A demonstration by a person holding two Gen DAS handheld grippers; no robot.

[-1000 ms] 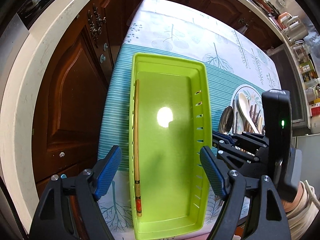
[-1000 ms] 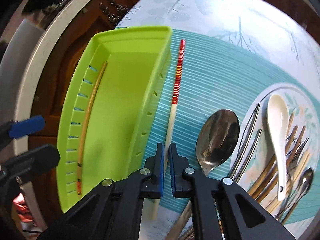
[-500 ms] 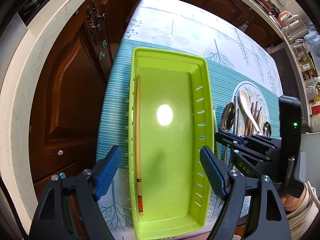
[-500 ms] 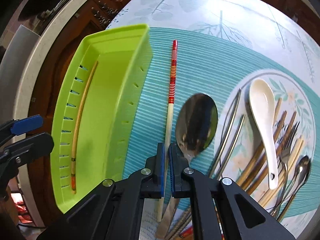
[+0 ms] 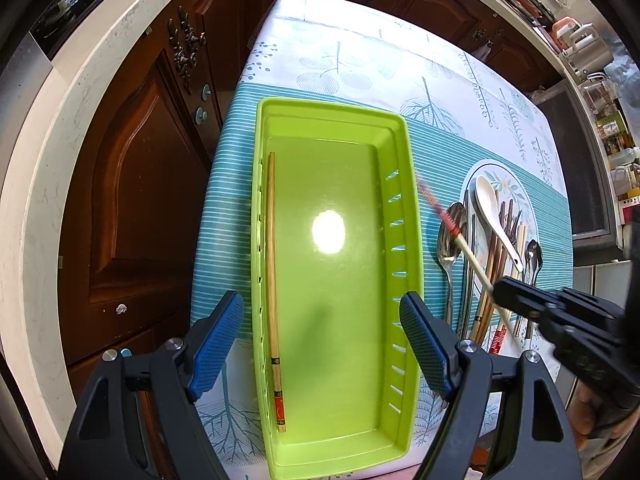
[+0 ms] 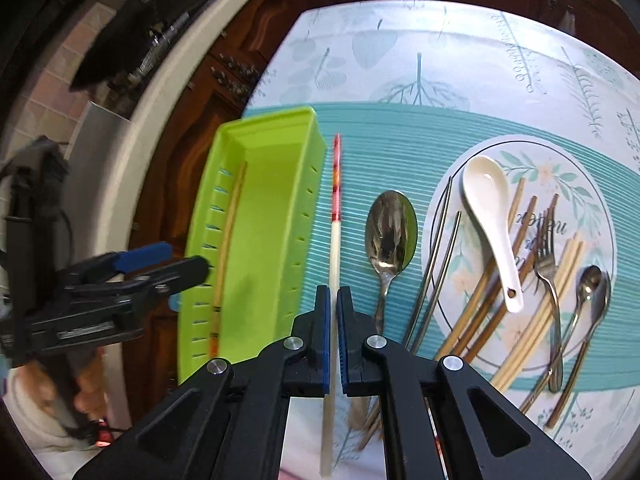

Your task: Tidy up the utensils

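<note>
My right tongs (image 6: 333,312) pinch the red-banded chopstick (image 6: 335,200) (raised off the bench); my left tongs (image 5: 320,344) stand spread wide over the green tray (image 5: 412,240), gripping nothing.

- We see the oblong lime-green plastic tray (image 5: 404,208) on the leaf-printed tablecloth (image 5: 360,52), one bamboo chopstick (image 5: 273,280) along its left wall.
- To its right lie the steel tablespoon (image 6: 390,232), then the round floral plate (image 6: 596,216) bearing the white ceramic spoon (image 6: 490,216).

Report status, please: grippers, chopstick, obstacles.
Right gripper shut on red-banded chopstick, lifted beside green tray. Left gripper open above the tray. Nothing blocks the tray.
</note>
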